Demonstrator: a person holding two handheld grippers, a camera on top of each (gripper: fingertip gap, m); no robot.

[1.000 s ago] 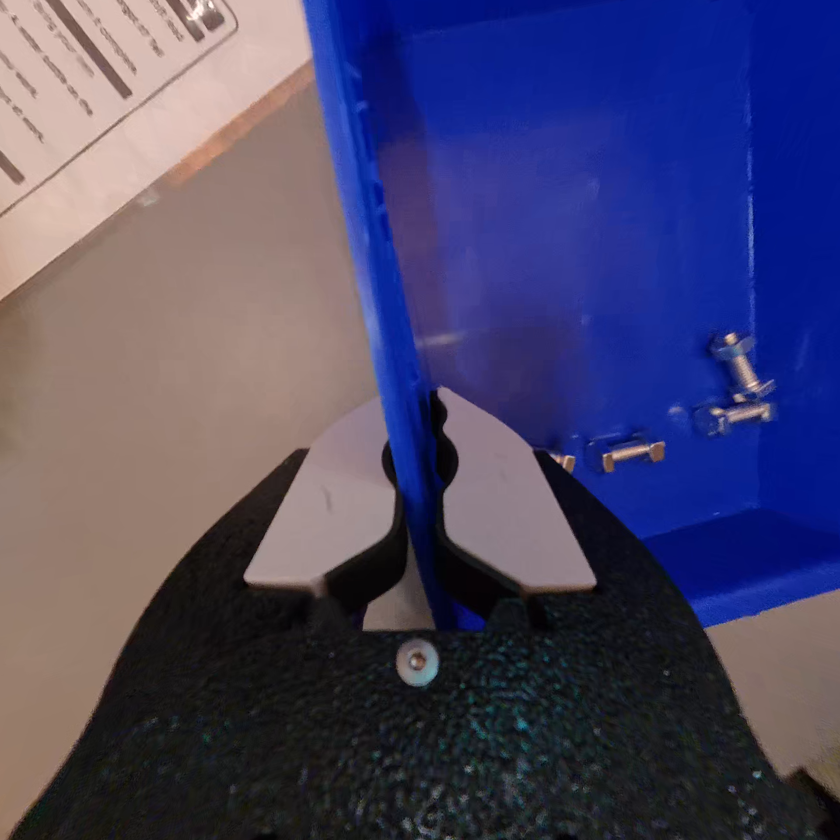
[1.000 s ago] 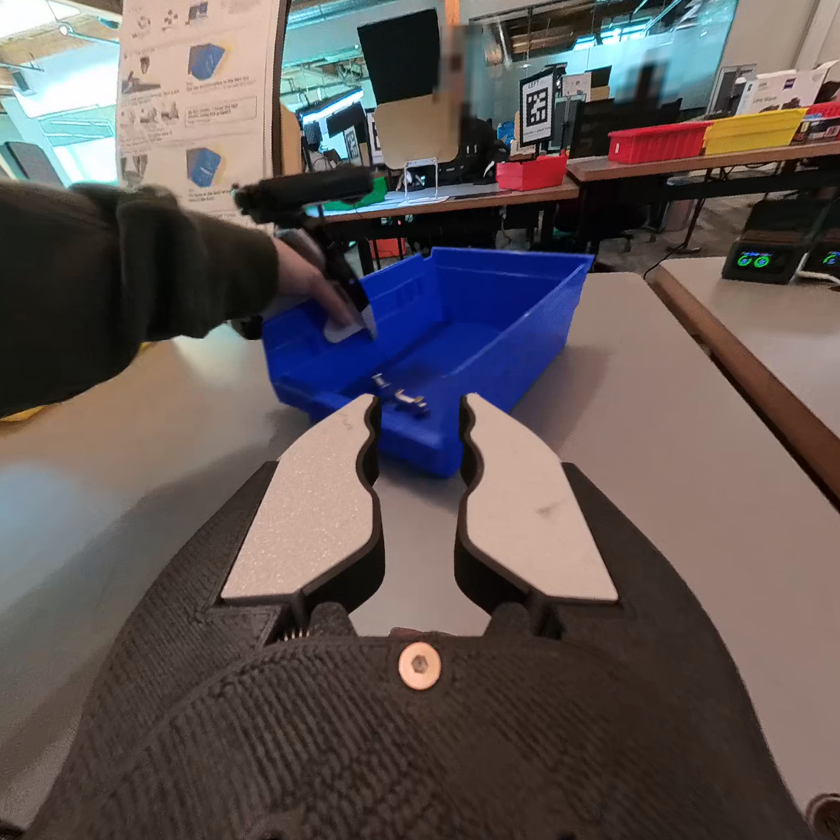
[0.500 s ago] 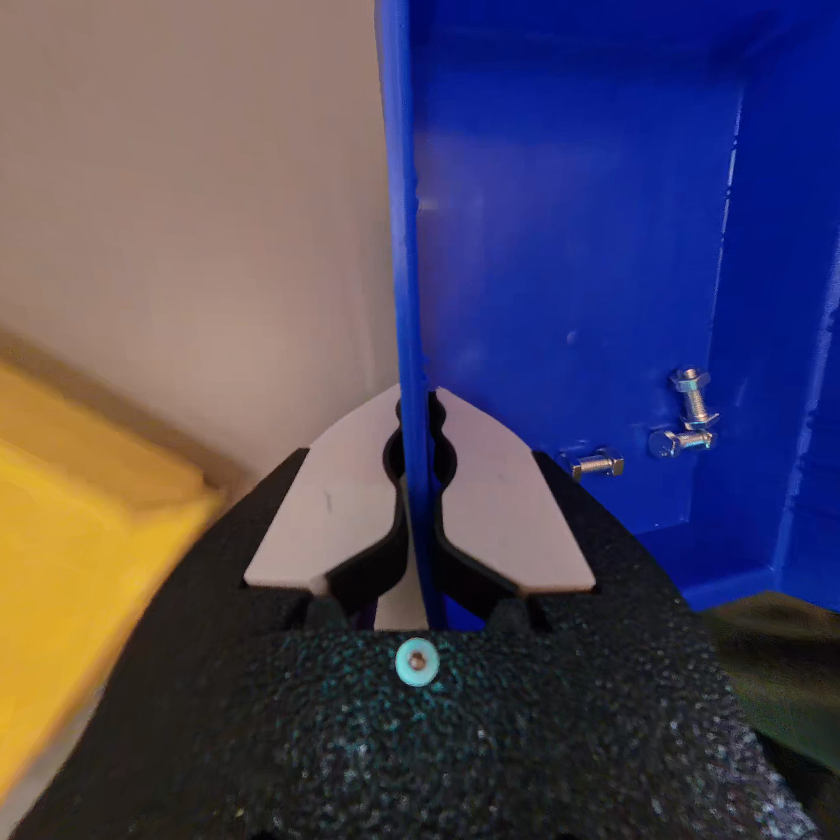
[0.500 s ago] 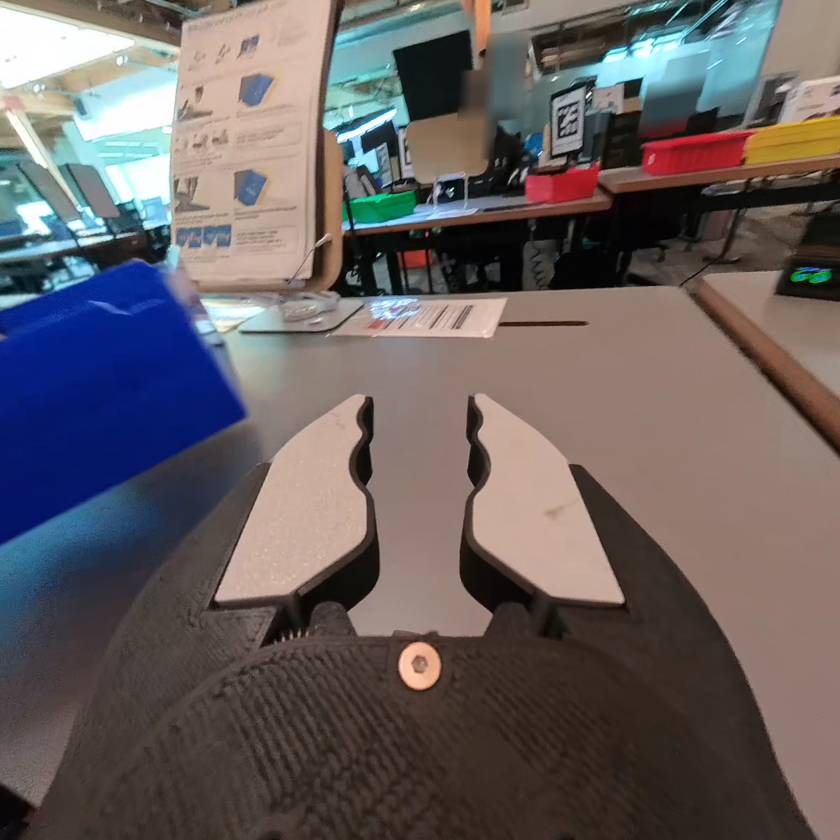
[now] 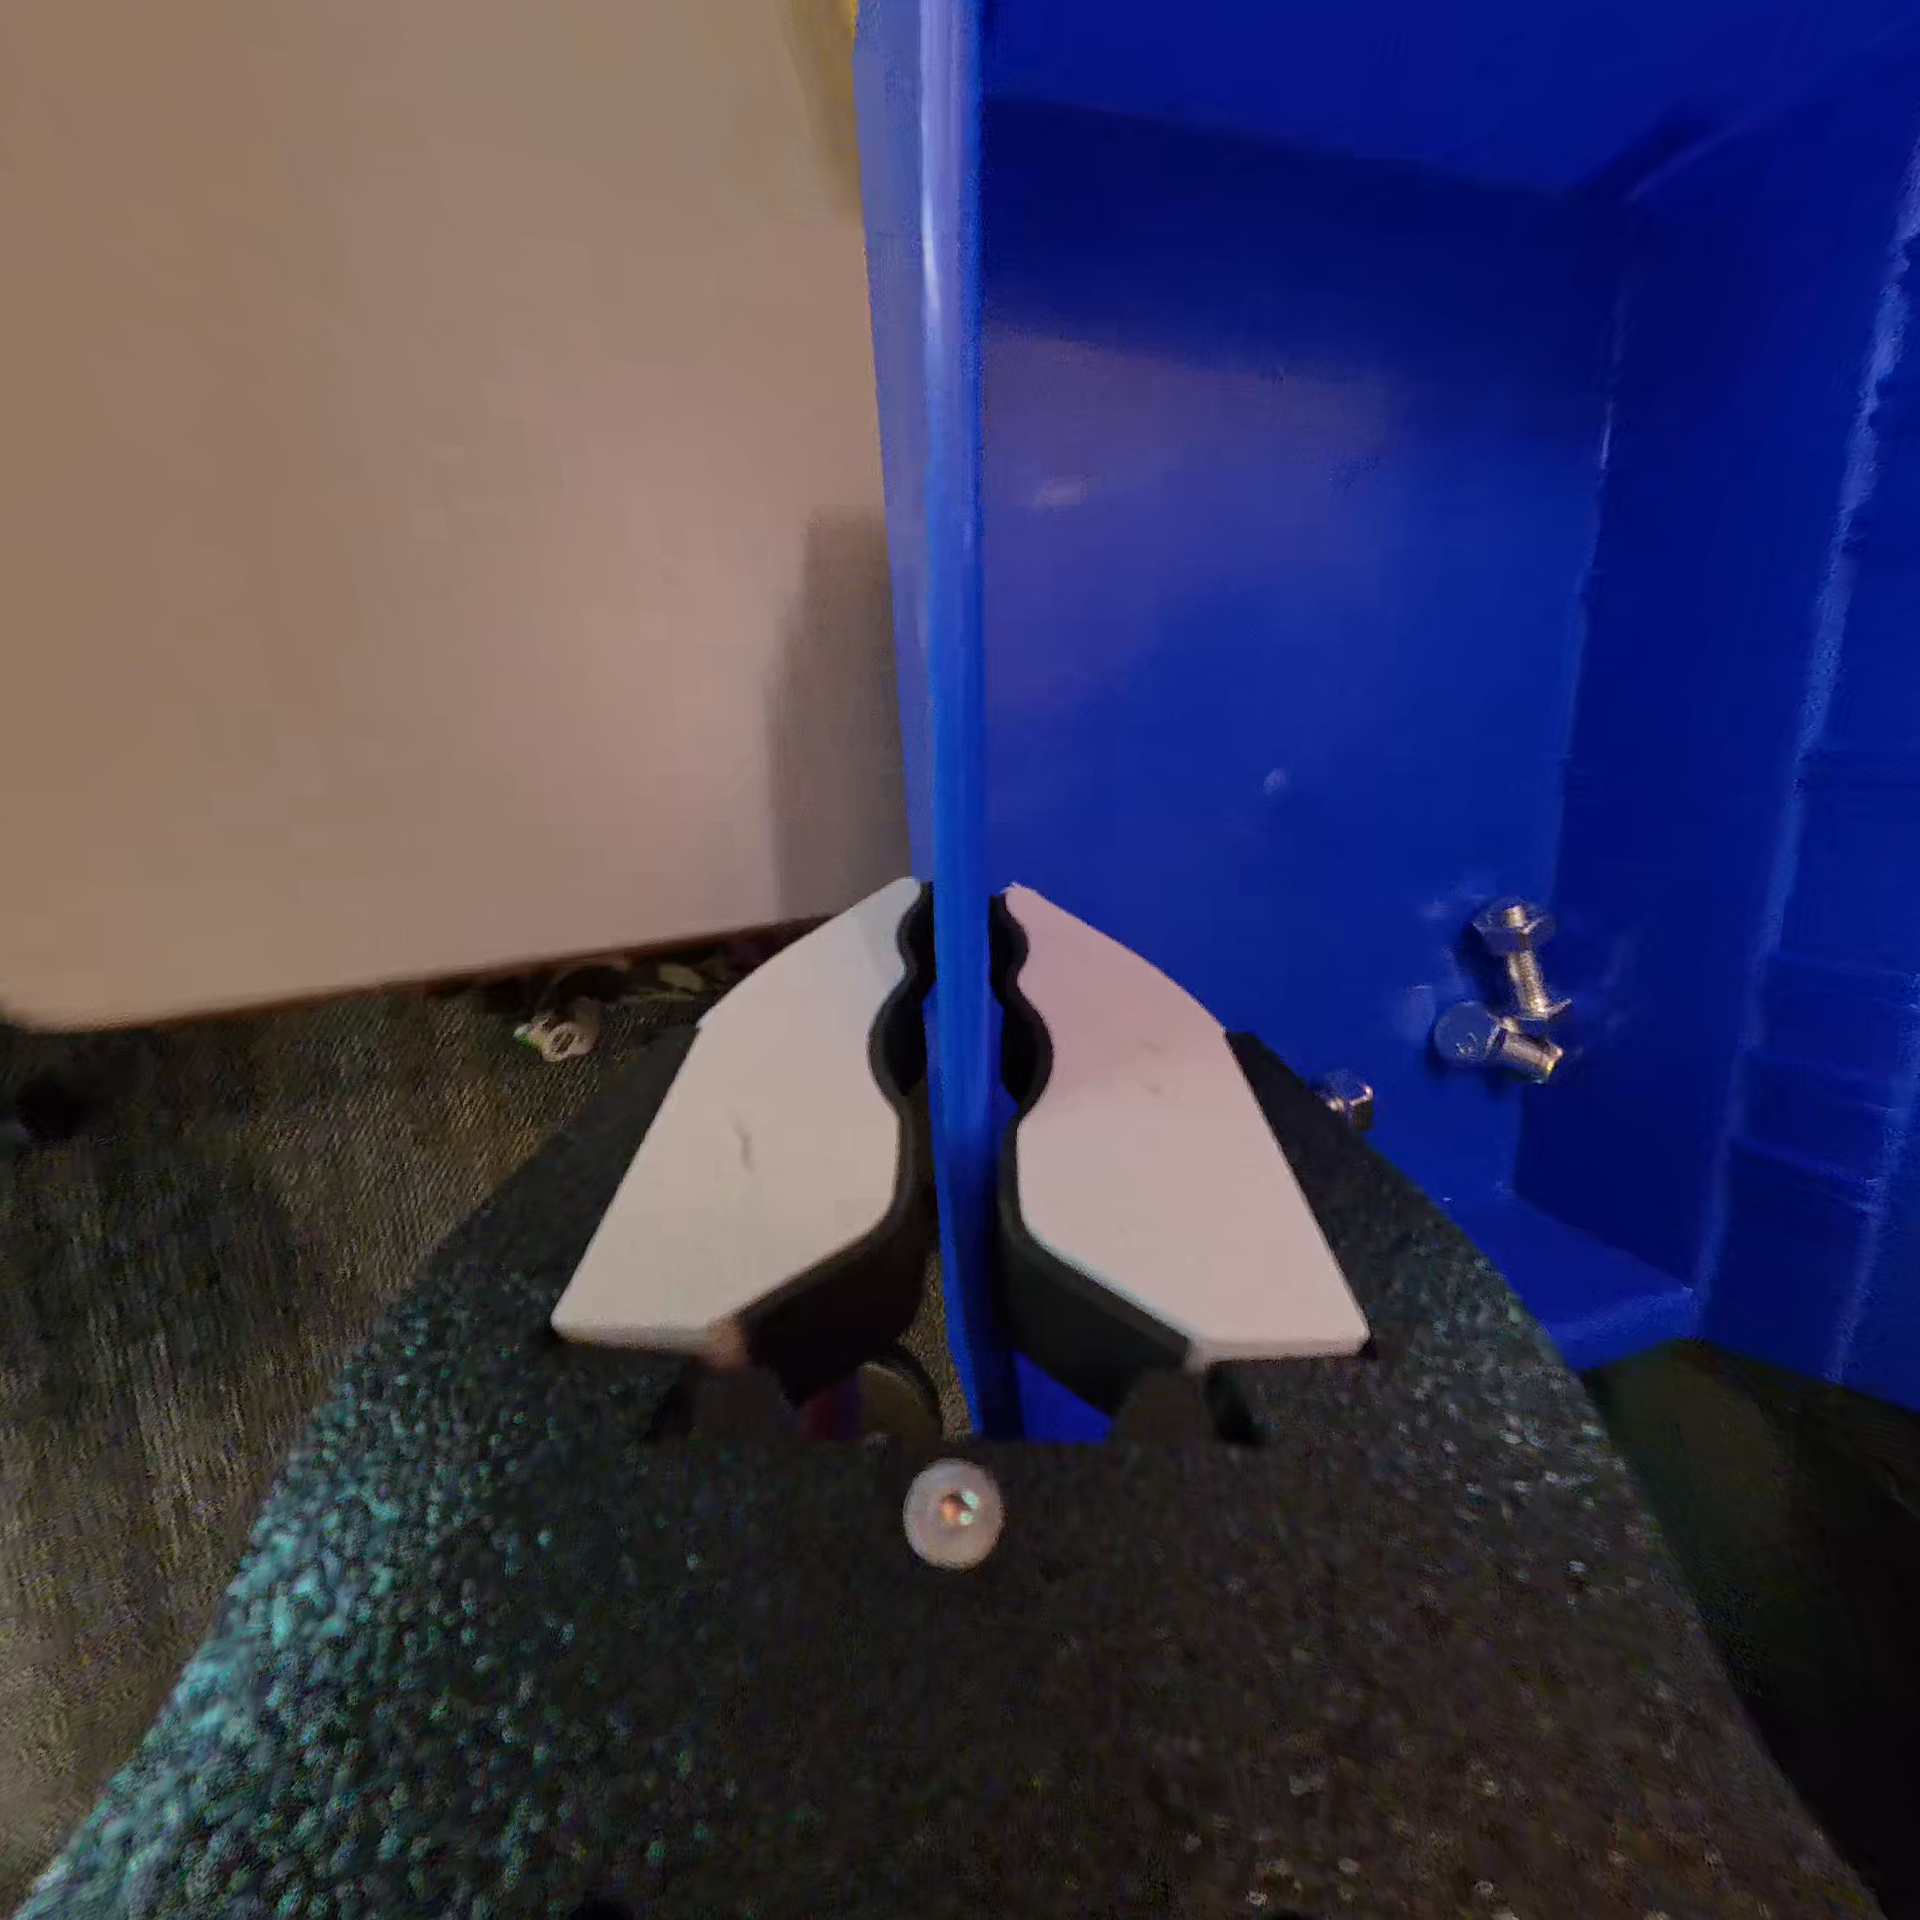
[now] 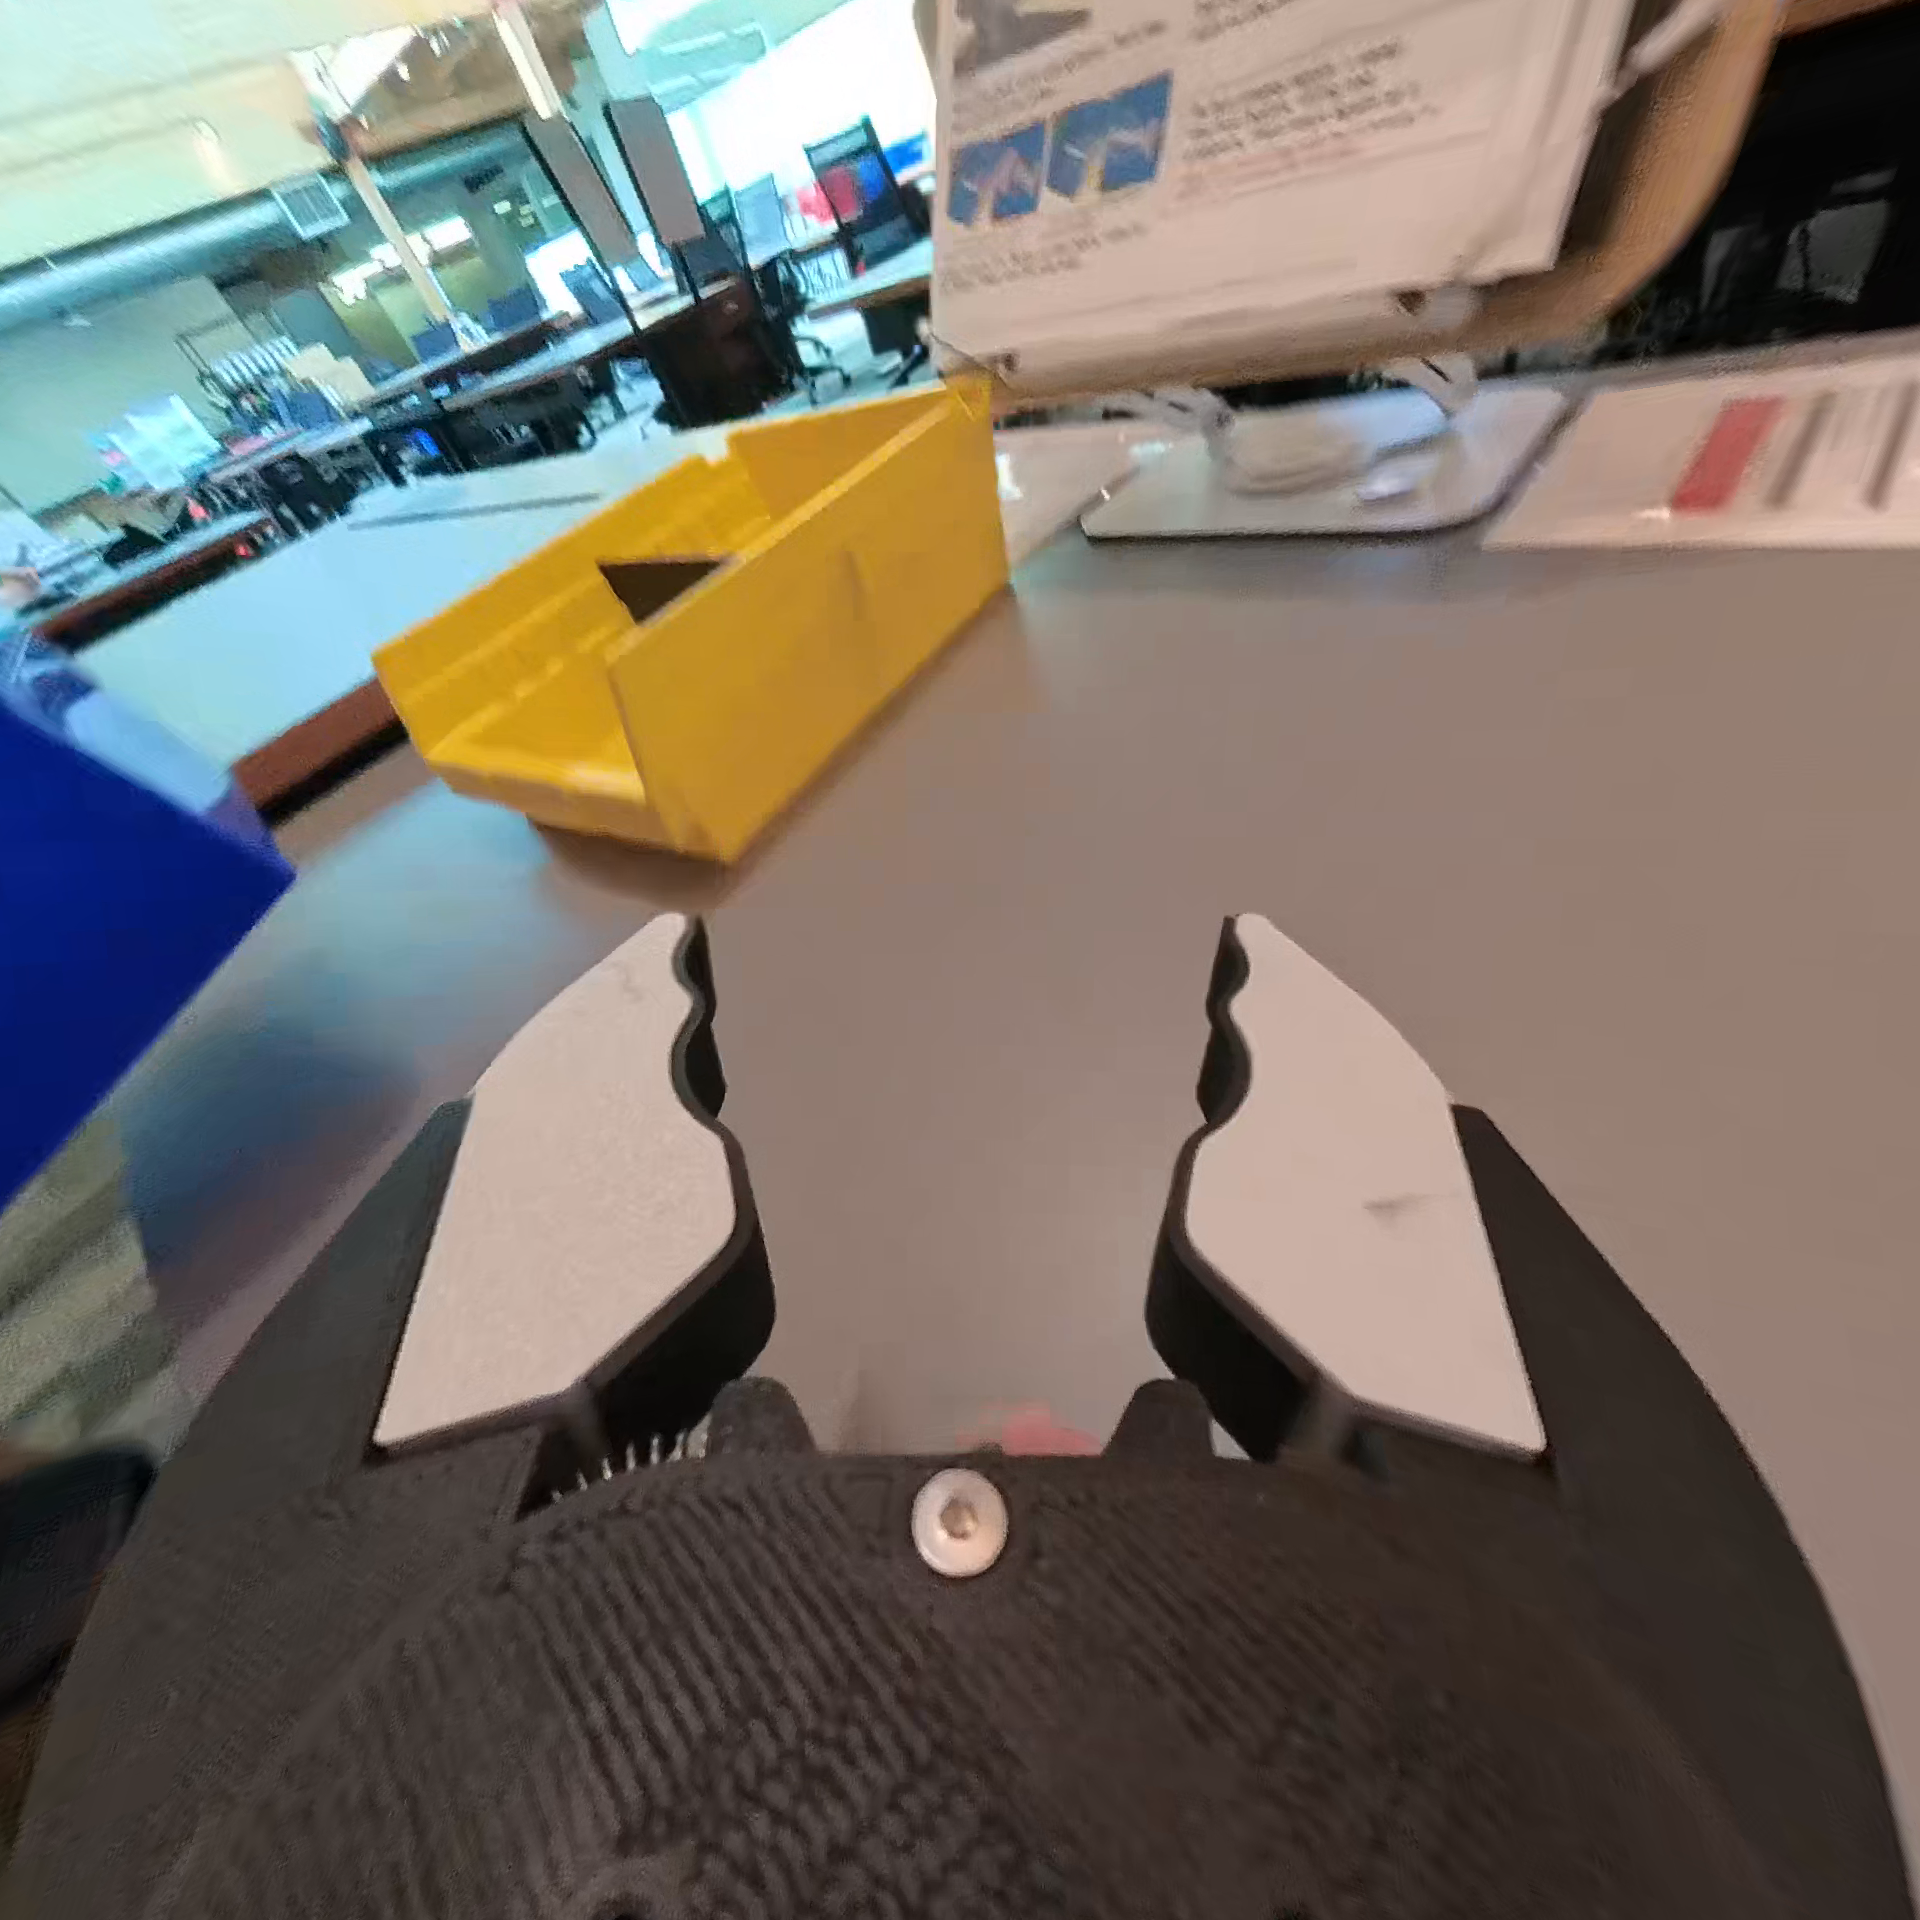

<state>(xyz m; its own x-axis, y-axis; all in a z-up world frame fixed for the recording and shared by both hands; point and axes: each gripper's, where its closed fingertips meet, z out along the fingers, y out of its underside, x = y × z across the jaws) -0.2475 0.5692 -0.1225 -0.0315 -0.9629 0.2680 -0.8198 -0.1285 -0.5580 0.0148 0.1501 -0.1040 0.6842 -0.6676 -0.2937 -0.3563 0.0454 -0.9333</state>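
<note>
The left gripper [image 5: 958,914] is clamped on the side wall of the blue bin [image 5: 1299,623], one finger outside the wall and one inside, and that wall runs straight up the middle of the left wrist view. Inside the bin, at the right of the frame, two hex bolts [image 5: 1507,997] lie touching each other against the bin floor, and a third bolt [image 5: 1347,1097] peeks out just beside the inner finger. To the left of the wall there's pale grey table top [image 5: 416,468], its edge crossing mid-left, and below it dark speckled carpet [image 5: 208,1247].

Over to the right wrist view: the right gripper [image 6: 961,935] is spread wide, holding nothing, above the grey table [image 6: 1351,831]. A corner of the blue bin [image 6: 104,935] pokes in at the left edge, blurred. Ahead, in the upper middle, a yellow bin [image 6: 727,665] sits on the table; its contents can't be seen from here. Behind it, upper right, a printed sheet on a stand [image 6: 1247,156], and a flat sheet with a red patch [image 6: 1714,468] at the far right. Beyond that is an open workroom with rows of desks [image 6: 468,384].
</note>
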